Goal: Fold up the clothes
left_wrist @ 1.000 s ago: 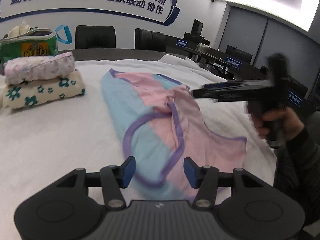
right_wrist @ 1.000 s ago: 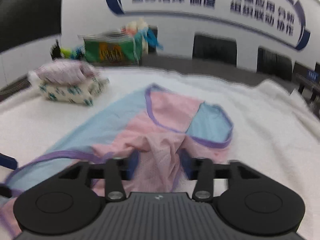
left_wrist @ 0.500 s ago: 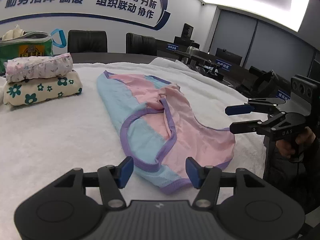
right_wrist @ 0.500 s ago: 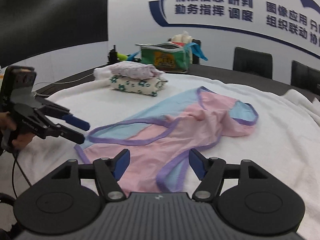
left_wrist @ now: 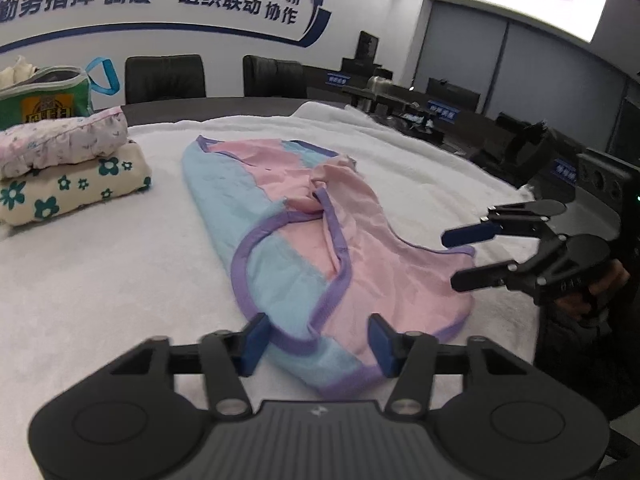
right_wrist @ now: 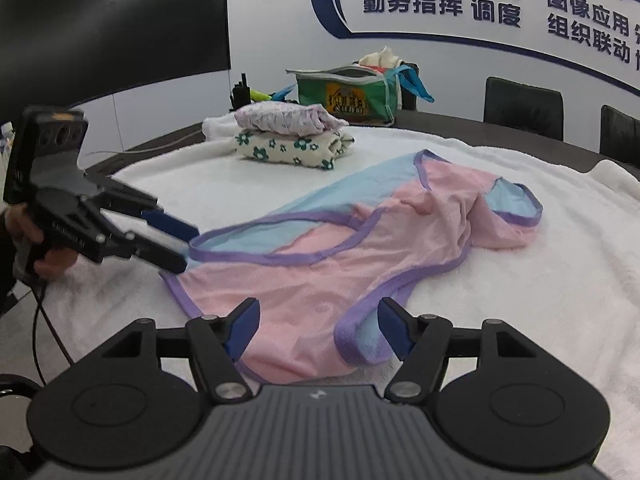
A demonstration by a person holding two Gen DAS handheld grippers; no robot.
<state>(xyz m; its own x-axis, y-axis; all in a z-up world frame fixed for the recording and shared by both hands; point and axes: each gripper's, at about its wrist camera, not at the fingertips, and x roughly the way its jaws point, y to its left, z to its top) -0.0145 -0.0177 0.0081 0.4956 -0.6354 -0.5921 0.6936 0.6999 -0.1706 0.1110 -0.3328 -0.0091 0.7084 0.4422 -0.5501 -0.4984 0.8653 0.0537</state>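
Note:
A pink and light-blue sleeveless top with purple trim (left_wrist: 304, 236) lies partly folded and rumpled on a white towel-covered table (left_wrist: 100, 280); it also shows in the right wrist view (right_wrist: 360, 248). My left gripper (left_wrist: 316, 340) is open and empty, its fingers either side of the garment's near hem. My right gripper (right_wrist: 318, 330) is open and empty, low over the garment's near edge. Each gripper shows in the other's view: the right one (left_wrist: 460, 256) at the garment's right corner, the left one (right_wrist: 180, 246) at its left corner.
Two folded garments, a lilac-print one on a floral cream one (left_wrist: 64, 168), are stacked at the table's far left, also seen in the right wrist view (right_wrist: 292, 136). A green bag of clothes (right_wrist: 348, 94) stands behind them. Black chairs (left_wrist: 164, 78) line the far edge.
The right gripper let go of the pink fold at the garment's middle, opened and drew back to the near edge. Both grippers have since moved closer to the near corners.

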